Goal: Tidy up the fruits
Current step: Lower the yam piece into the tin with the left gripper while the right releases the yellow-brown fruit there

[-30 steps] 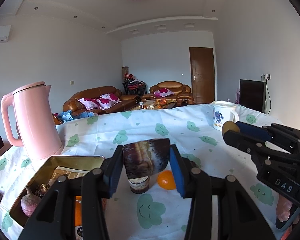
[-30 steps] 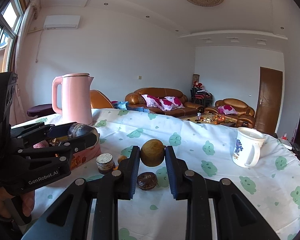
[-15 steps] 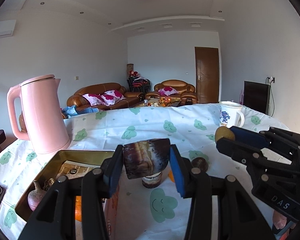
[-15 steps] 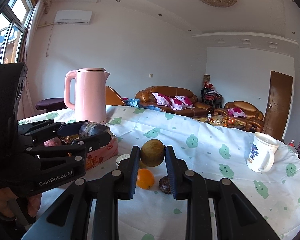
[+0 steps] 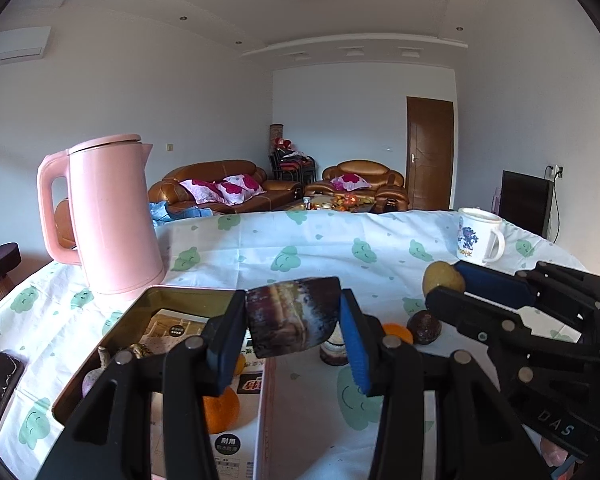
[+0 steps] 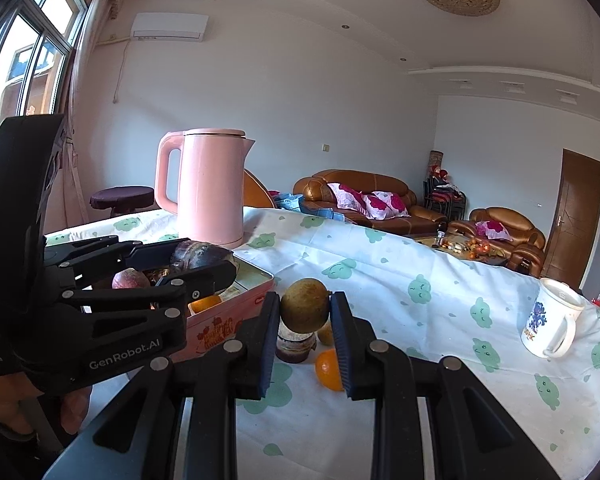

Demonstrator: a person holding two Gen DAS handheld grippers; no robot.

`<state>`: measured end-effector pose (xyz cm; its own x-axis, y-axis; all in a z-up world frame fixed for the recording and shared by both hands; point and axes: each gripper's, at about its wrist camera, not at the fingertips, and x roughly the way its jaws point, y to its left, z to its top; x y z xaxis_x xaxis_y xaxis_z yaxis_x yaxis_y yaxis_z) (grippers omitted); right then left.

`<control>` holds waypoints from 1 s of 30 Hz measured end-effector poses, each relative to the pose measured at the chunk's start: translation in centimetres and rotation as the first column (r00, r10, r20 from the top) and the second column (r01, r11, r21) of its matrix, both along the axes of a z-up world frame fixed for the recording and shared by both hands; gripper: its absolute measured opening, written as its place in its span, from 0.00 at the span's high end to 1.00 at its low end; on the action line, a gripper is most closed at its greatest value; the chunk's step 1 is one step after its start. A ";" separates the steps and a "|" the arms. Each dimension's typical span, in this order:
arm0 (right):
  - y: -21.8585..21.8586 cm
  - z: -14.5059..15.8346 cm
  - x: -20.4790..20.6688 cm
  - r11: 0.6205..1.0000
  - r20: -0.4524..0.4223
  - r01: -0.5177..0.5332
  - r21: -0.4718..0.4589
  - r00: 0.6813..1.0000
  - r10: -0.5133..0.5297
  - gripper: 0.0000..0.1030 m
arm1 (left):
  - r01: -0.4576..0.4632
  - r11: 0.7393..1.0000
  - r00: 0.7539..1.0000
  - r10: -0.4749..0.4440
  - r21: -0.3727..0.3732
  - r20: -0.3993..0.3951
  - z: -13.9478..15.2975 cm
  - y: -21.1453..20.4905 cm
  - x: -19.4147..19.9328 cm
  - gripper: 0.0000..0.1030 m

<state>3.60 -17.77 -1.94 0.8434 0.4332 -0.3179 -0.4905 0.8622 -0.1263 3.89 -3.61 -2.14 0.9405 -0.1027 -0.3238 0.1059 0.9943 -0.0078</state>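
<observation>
Your left gripper (image 5: 292, 334) pinches a dark purple fruit (image 5: 292, 320) in the middle of its frame, over the tin box (image 5: 140, 312). Your right gripper (image 6: 305, 314) squeezes a round brown fruit (image 6: 305, 310) at mid-frame. Both look firm and smooth, so hold them around the widest part.

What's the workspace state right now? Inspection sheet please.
Surface: table under a white cloth with green prints.
Job's things: open tin holding fruit; orange and dark fruit loose on the cloth.
Clutter: pink kettle, mug, small jar.
Grippers: left gripper shut on a dark purple piece; right gripper shut on a round brown fruit.
Cables: nothing seen on the table.
Surroundings: sofas, door.
</observation>
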 end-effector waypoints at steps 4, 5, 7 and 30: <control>0.9 0.1 0.1 1.000 -0.002 -0.019 -0.010 1.000 0.019 0.73 | -0.011 1.000 1.000 0.011 -0.004 -0.003 0.0 0.6 -0.1 0.55; 1.1 0.1 0.1 1.000 -0.002 -0.024 -0.012 1.000 0.024 0.73 | -0.015 1.000 1.000 0.015 -0.005 -0.003 0.0 0.8 -0.1 0.55; 1.5 0.2 0.1 0.999 -0.001 -0.034 -0.016 0.999 0.034 0.73 | -0.026 1.000 1.000 0.026 -0.002 -0.005 -0.1 1.2 -0.2 0.55; 6.3 0.3 -0.1 0.990 -0.010 -0.138 -0.039 0.990 0.137 0.73 | -0.139 0.989 0.989 0.136 -0.041 -0.056 -0.5 7.3 -0.6 0.55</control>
<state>3.52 -11.52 -1.64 0.7742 0.5320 -0.3430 -0.6051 0.7811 -0.1543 3.31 3.69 -2.62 0.9286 0.0111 -0.3710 -0.0336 0.9980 -0.0543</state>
